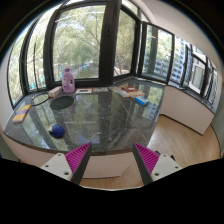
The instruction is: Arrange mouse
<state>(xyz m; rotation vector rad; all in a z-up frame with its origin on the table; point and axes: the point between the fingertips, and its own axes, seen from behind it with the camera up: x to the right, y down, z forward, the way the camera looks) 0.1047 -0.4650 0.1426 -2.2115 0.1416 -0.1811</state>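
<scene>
A small blue mouse (57, 130) lies on the dark marble table (100, 120), near its front left edge. A round dark mouse pad (62, 102) lies farther back on the table, beyond the mouse. My gripper (113, 160) is open and empty. It hangs in front of the table's near edge, well back from the mouse and to its right. Its magenta pads (78, 157) show at either side, with only the table edge and floor between them.
A pink bottle (68, 80) stands at the back left by the windows. A yellow item (19, 118) lies at the far left. An orange box (130, 92) and a blue item (141, 101) lie at the back right. Wooden floor (175, 140) lies to the right.
</scene>
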